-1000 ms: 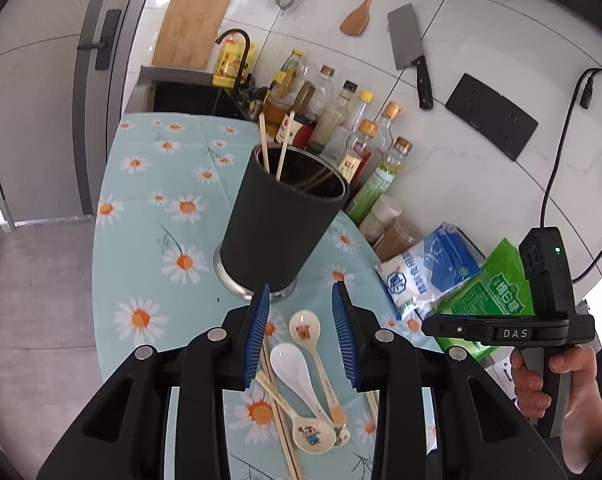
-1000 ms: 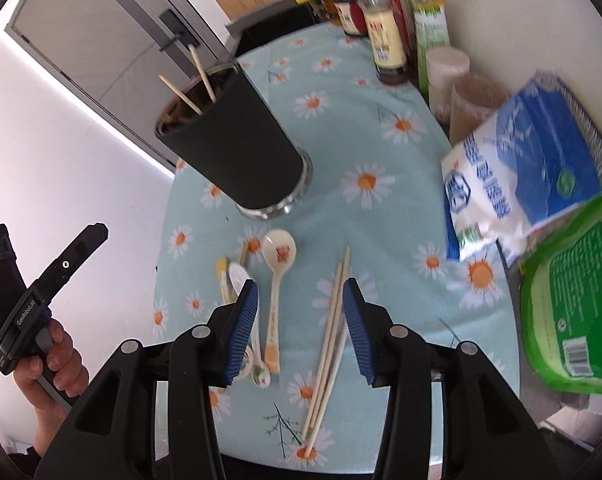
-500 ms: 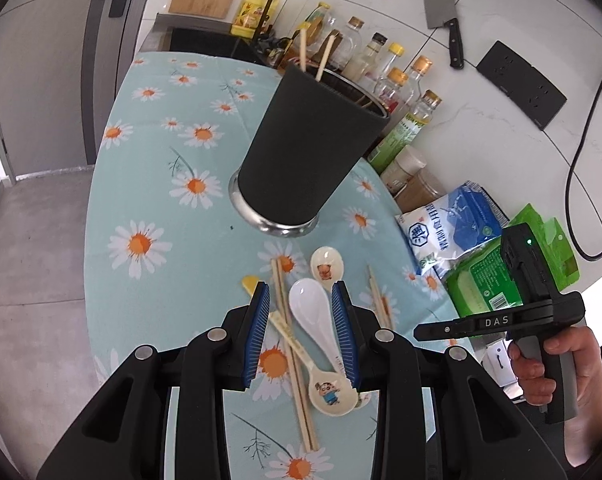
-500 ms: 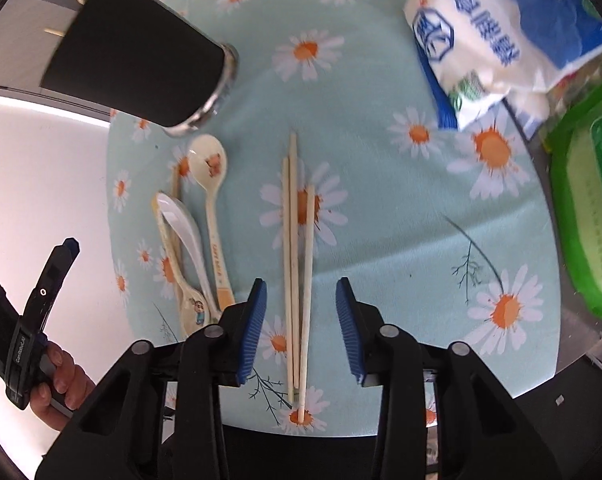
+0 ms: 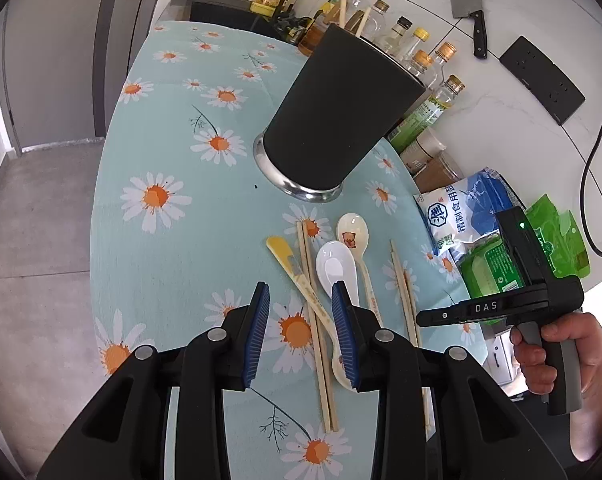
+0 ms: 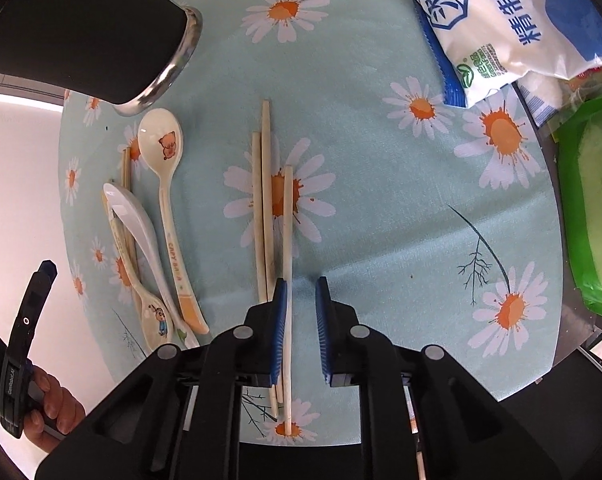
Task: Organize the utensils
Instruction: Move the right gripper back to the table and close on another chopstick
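Three chopsticks (image 6: 265,216) lie side by side mid-table, near its front edge, well apart from the black holder (image 6: 89,28) at the far left. Right gripper (image 6: 301,320) has just been closing; one pale stick sits between the jaws, touching the left pad, not yet pinched. Centre it, then squeeze. Left gripper (image 5: 301,336) is part-spread over the spoons (image 5: 337,268), holding nothing.

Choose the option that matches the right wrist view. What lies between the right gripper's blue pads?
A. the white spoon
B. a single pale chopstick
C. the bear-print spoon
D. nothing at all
B: the right gripper has been closing, and one pale chopstick runs between its pads beside the left one; both spoons lie off to the left.
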Motion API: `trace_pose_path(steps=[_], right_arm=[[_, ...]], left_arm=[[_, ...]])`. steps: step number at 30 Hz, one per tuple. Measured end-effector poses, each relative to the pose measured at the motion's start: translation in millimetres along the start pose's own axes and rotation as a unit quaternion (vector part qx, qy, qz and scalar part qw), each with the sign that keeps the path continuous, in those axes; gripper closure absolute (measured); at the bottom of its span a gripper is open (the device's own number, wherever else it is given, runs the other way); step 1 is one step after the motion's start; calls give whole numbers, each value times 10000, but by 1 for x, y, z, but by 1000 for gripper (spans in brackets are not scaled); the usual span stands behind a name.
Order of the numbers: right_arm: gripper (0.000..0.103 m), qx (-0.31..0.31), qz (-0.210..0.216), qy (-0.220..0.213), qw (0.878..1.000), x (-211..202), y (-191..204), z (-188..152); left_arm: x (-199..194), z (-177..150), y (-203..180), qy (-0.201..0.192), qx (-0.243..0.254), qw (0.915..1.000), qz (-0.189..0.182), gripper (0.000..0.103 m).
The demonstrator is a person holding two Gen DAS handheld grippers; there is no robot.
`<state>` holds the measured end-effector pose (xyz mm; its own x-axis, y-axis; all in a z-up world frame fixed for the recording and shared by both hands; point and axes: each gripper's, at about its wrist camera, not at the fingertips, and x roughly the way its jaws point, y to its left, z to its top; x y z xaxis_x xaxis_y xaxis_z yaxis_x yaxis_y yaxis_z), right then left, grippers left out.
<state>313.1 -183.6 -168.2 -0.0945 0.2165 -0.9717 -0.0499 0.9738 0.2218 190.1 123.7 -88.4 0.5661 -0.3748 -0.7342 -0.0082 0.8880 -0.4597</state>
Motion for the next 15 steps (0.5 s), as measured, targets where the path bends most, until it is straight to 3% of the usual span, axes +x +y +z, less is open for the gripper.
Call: trace_pose_path(steps=[15], right_arm=[[89, -101, -990, -26, 9950, 21, 63, 7]], left_arm=[[6, -2, 16, 43, -330, 9993, -164, 72]])
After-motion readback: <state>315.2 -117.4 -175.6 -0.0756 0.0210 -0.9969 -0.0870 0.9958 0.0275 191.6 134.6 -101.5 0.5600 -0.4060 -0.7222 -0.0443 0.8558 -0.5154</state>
